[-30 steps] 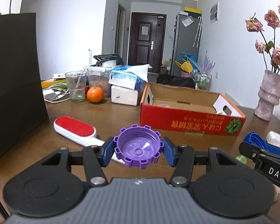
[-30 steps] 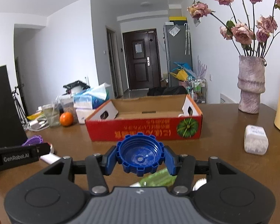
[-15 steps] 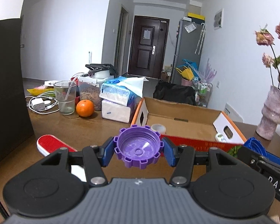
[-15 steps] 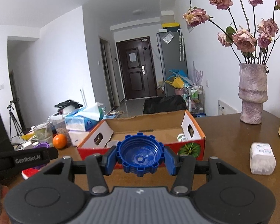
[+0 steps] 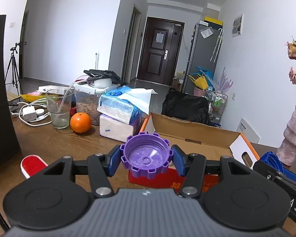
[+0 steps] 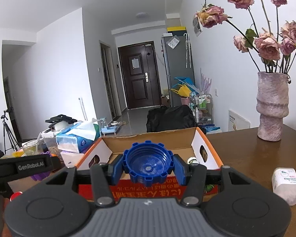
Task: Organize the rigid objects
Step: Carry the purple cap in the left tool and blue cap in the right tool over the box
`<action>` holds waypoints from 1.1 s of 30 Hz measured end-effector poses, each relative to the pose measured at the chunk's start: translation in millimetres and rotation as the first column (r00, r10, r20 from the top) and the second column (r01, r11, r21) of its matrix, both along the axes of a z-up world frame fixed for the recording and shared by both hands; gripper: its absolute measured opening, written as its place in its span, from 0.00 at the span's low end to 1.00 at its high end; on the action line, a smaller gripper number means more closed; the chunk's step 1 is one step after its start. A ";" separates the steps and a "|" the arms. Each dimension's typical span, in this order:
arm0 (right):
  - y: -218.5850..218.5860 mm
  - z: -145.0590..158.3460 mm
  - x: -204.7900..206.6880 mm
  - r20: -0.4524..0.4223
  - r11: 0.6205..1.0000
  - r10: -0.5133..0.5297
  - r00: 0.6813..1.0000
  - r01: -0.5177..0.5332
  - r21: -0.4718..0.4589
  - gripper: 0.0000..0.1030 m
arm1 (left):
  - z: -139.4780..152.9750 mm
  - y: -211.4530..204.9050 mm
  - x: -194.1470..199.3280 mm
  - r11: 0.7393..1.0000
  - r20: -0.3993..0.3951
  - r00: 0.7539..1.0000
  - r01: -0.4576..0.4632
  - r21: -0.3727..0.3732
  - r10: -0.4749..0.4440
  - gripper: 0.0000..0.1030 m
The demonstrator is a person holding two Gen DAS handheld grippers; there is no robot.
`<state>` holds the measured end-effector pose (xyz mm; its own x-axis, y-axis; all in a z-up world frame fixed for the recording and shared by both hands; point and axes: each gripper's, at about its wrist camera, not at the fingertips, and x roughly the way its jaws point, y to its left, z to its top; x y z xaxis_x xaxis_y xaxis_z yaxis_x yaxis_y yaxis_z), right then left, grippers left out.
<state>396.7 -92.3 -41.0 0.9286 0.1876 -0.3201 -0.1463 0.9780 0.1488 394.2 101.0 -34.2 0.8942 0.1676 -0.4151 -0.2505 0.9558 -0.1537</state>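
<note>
My left gripper is shut on a purple ridged cap, hollow side toward the camera, just in front of the near red wall of an open cardboard box. My right gripper is shut on a blue ridged cap over the same box, whose brown floor shows behind it. A small white jar sits inside the box by its right flap. The blue cap shows at the left wrist view's right edge, and the purple cap peeks below the left gripper's arm.
On the brown table stand an orange, a glass with a straw, tissue packs, a food container and a charger with cables. A red lint brush lies near left. A vase of dried roses and a white packet are at right.
Both grippers have moved forward and risen a little toward the cardboard box, each still holding its cap. The box now looms closer and the lint brush has slid to the lower left.
</note>
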 end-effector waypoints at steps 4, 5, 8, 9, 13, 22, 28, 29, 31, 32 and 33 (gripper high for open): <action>3.4 2.9 11.9 -0.002 1.000 0.002 1.000 -0.002 -0.009 0.50 | 3.9 -0.2 12.8 1.000 0.015 1.000 0.004 -0.002 -0.004 0.54; 4.1 3.6 15.5 -0.002 1.000 0.002 1.000 -0.002 -0.012 0.50 | 5.0 -0.4 16.1 1.000 0.020 1.000 0.005 -0.002 -0.005 0.54; 5.1 5.4 24.3 -0.003 1.000 -0.001 1.000 0.001 -0.020 0.50 | 7.3 -0.8 26.7 1.000 0.026 1.000 0.009 -0.006 -0.009 0.54; 5.0 5.8 27.2 -0.003 1.000 -0.001 1.000 0.001 -0.023 0.50 | 7.7 -0.7 30.9 1.000 0.027 1.000 0.011 -0.006 -0.011 0.54; 5.4 11.2 38.8 0.003 0.999 -0.005 1.000 0.005 -0.034 0.50 | 9.3 -0.3 43.2 1.000 0.034 0.999 0.014 -0.005 -0.014 0.54; 8.2 14.6 68.9 -0.002 0.998 -0.004 1.000 0.003 -0.058 0.50 | 8.7 -4.3 77.7 0.999 0.035 0.998 0.048 0.007 -0.048 0.54; 11.2 14.5 88.8 -0.008 0.996 -0.012 1.000 0.011 -0.092 0.50 | 6.4 -6.9 101.3 0.998 0.030 0.998 0.061 0.022 -0.062 0.54; 11.5 14.7 91.5 -0.008 0.995 -0.011 1.000 0.011 -0.096 0.50 | 5.6 -7.4 105.4 0.998 0.027 0.998 0.063 0.025 -0.064 0.54; 11.3 14.8 96.1 -0.005 0.994 -0.014 1.000 0.013 -0.106 0.50 | 3.5 -8.1 113.5 0.997 0.019 0.997 0.072 0.029 -0.073 0.54; 11.1 14.7 98.8 -0.006 0.994 -0.017 1.000 0.016 -0.111 0.50 | 2.4 -8.9 117.4 0.997 0.014 0.997 0.075 0.031 -0.076 0.54; 10.9 14.7 101.4 -0.006 0.993 -0.017 1.000 0.016 -0.113 0.50 | 1.1 -9.8 121.0 0.996 0.009 0.997 0.079 0.033 -0.080 0.54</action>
